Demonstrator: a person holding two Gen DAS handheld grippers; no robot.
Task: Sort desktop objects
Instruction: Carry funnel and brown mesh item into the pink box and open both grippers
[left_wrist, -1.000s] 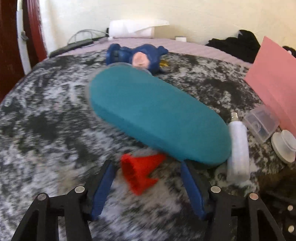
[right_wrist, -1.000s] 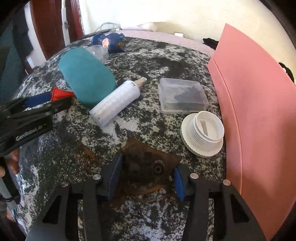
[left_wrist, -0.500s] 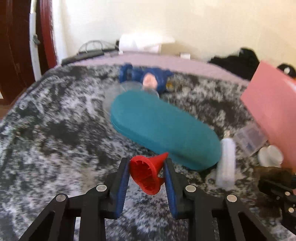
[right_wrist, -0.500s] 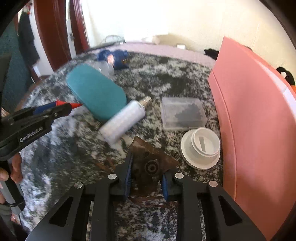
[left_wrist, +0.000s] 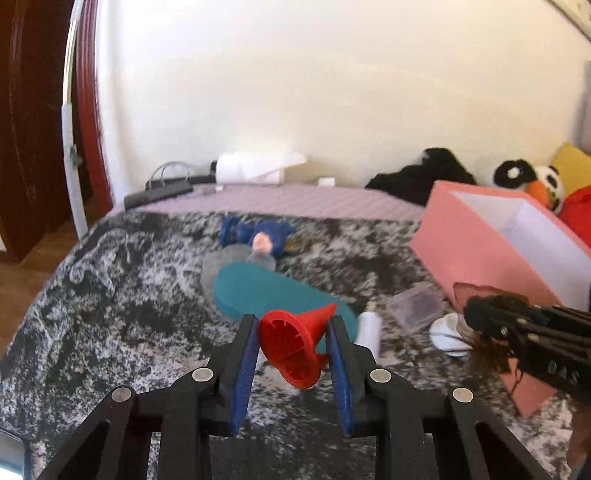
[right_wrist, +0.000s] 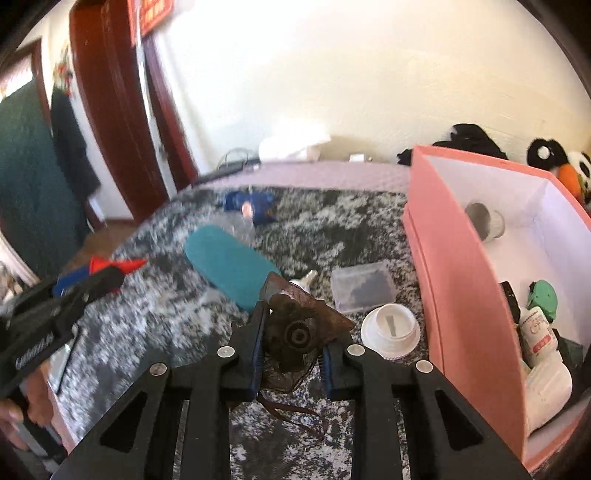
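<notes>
Two grippers are held above a mottled black-and-white blanket (left_wrist: 110, 302). At far left stands a dark red door frame (right_wrist: 110, 103). The left gripper (left_wrist: 293, 347) is clamped on a red funnel (left_wrist: 295, 343), which is clear of the surface. On the blanket lie a teal oval case (right_wrist: 229, 267), a blue doll (right_wrist: 251, 206), a white bulb (left_wrist: 369, 328), a clear plastic box (right_wrist: 364, 286) and a white cap (right_wrist: 391, 328). The right gripper (right_wrist: 291, 339) is closed on a brown leather piece (right_wrist: 303, 321), also lifted. At right stands an open pink box (right_wrist: 461, 266) holding bottles. A cream wall (left_wrist: 314, 92) is behind
</notes>
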